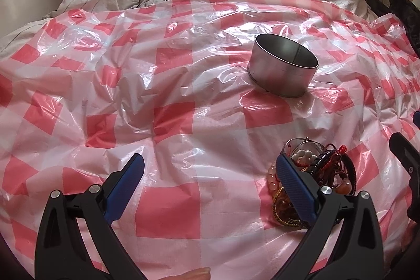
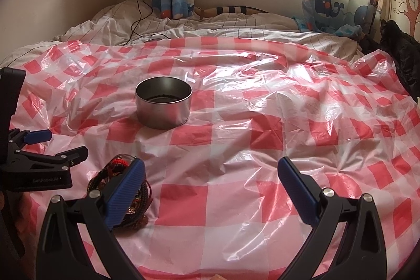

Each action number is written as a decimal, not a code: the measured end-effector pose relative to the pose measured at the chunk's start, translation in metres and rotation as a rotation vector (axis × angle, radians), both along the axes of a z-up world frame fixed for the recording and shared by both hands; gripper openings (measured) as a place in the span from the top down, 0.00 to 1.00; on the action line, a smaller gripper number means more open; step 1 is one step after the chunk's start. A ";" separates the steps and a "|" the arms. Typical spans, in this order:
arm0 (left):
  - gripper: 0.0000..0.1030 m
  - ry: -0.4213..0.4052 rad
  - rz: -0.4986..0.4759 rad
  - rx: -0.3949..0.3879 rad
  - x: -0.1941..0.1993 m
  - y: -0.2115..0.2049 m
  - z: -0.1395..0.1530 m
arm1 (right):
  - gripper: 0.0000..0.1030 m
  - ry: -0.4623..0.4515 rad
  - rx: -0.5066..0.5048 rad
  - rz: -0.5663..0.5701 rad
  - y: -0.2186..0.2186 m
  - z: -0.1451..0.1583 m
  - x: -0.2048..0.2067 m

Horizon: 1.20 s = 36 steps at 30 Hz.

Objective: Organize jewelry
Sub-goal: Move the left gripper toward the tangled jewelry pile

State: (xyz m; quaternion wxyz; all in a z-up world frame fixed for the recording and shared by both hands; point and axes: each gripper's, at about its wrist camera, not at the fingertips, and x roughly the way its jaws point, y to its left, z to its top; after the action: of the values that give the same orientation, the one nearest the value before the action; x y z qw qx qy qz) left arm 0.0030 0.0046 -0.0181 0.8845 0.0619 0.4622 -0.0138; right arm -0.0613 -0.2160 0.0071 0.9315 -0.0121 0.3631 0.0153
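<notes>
A pile of jewelry, with bead bracelets, red cords and a gold chain, lies on the red-and-white checked plastic sheet. It also shows in the right wrist view, partly hidden behind my right gripper's left finger. A round metal tin stands open farther back; it shows in the right wrist view too, with something dark at its bottom. My left gripper is open and empty, its right finger beside the pile. My right gripper is open and empty, right of the pile. The left gripper shows at the left edge.
The sheet covers a bed with white striped bedding. A black charger cable runs from the wall onto the bed. Whale-print curtains hang at the back. A dark garment lies at the right edge.
</notes>
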 end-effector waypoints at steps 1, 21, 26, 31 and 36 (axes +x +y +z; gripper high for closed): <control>0.06 -0.004 0.001 0.009 0.000 0.000 0.000 | 0.05 0.003 0.003 0.004 0.001 0.000 0.000; 0.06 0.020 0.028 -0.028 0.003 0.011 -0.001 | 0.06 0.066 0.023 0.189 0.032 -0.013 -0.001; 0.06 0.051 -0.066 -0.115 -0.002 0.003 0.001 | 0.18 0.076 -0.019 0.211 0.036 -0.015 -0.002; 0.06 0.032 -0.184 -0.120 -0.014 -0.019 0.002 | 0.20 0.064 -0.024 0.121 0.017 -0.011 0.002; 0.06 0.080 -0.208 -0.169 -0.015 -0.021 0.000 | 0.19 0.046 -0.030 0.102 0.012 -0.007 0.001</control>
State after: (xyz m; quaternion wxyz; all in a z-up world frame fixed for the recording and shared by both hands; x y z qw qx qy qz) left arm -0.0116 -0.0168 -0.0181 0.8612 0.0339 0.4854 -0.1467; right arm -0.0600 -0.2037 -0.0004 0.9207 -0.0443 0.3834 0.0574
